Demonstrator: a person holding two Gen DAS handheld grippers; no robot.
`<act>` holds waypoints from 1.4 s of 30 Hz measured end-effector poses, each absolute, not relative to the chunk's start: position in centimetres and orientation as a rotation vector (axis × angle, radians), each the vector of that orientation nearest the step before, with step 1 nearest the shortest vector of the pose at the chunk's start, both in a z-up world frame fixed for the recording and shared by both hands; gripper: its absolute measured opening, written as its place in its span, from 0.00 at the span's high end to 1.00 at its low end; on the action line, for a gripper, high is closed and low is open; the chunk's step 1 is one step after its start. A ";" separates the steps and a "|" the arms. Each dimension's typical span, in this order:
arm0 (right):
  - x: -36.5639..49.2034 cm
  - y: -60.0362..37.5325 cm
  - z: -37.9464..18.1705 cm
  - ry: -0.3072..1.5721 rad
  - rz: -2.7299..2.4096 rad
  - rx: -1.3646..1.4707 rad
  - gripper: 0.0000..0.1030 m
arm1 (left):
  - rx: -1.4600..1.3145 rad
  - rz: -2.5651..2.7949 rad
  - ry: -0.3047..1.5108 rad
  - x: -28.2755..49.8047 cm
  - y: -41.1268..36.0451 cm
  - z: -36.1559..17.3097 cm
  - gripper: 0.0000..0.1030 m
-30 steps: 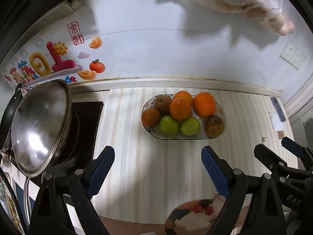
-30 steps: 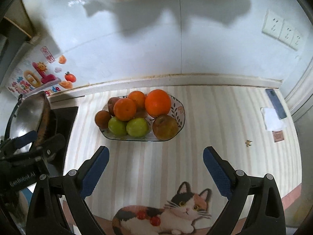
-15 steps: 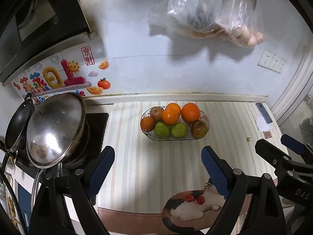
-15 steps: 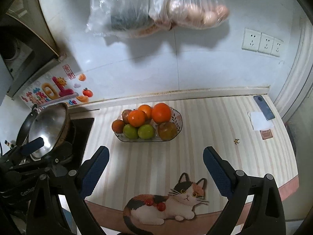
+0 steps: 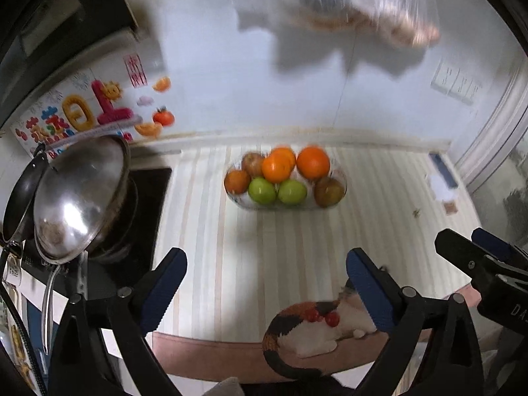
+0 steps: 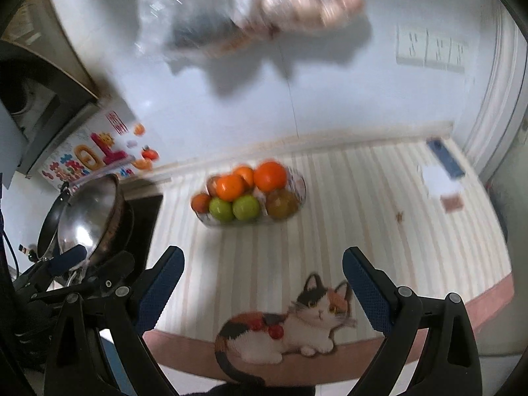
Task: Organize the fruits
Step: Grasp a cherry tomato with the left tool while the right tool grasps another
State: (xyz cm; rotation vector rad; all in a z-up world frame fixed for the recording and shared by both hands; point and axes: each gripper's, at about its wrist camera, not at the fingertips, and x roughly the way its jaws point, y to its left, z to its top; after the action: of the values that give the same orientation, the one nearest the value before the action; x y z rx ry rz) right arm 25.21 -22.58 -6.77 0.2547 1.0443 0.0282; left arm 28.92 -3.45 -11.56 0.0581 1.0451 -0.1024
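Observation:
A glass fruit bowl [image 5: 341, 181] stands on the striped counter near the back wall, holding oranges [image 5: 313, 162], two green apples [image 5: 261, 190] and brownish fruits [image 5: 328, 191]. It also shows in the right wrist view [image 6: 298, 181]. My left gripper [image 5: 267, 283] is open and empty, well in front of the bowl. My right gripper [image 6: 262, 280] is open and empty too, above the counter's front edge. The right gripper's fingers [image 5: 462, 257] show at the right of the left wrist view.
A steel wok lid [image 5: 79, 198] leans on a black stove [image 5: 148, 211] at the left. Plastic bags [image 6: 250, 16] hang on the wall above the bowl. A cat picture [image 6: 290, 326] marks the mat's front edge. A phone [image 6: 445, 158] lies at the far right.
Both grippers pulled back and up from the bowl, then moved a little closer again. Both views are blurred by motion now. The jaws stayed open.

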 end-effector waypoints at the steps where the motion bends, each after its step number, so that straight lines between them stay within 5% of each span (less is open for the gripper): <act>1: 25.4 -23.0 -8.0 1.072 0.026 0.261 0.04 | 0.067 -0.104 1.063 29.1 -3.7 -12.3 0.04; 7: 25.1 -25.6 -17.5 1.256 0.038 0.321 0.04 | 0.175 -0.118 1.245 30.3 -6.6 -20.6 0.04; 11: 24.5 -25.0 -24.7 1.395 0.127 0.352 0.31 | 0.199 -0.089 1.430 31.0 -6.5 -26.9 0.04; 19: 24.4 -20.8 -32.4 1.524 0.251 0.297 0.41 | 0.183 -0.054 1.518 30.8 -5.2 -30.5 0.04; 24: 24.4 -18.7 -34.1 1.544 0.286 0.221 0.70 | 0.161 -0.063 1.538 31.0 -5.0 -30.9 0.04; 34: 23.8 -23.1 -32.1 1.477 0.164 0.253 0.72 | 0.195 -0.241 1.571 30.0 -9.1 -32.8 0.09; 36: 24.0 -24.3 -31.9 1.477 0.139 0.268 0.72 | 0.210 -0.278 1.602 29.6 -10.2 -33.9 0.23; 42: 24.2 -25.5 -31.7 1.472 0.101 0.280 0.71 | 0.239 -0.325 1.643 28.8 -12.3 -35.8 0.36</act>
State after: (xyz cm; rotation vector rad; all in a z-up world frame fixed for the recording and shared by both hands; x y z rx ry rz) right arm 24.18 -25.48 -31.66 0.2803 1.4724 0.1011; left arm 28.80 -12.29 -35.77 0.2387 1.6434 -0.3246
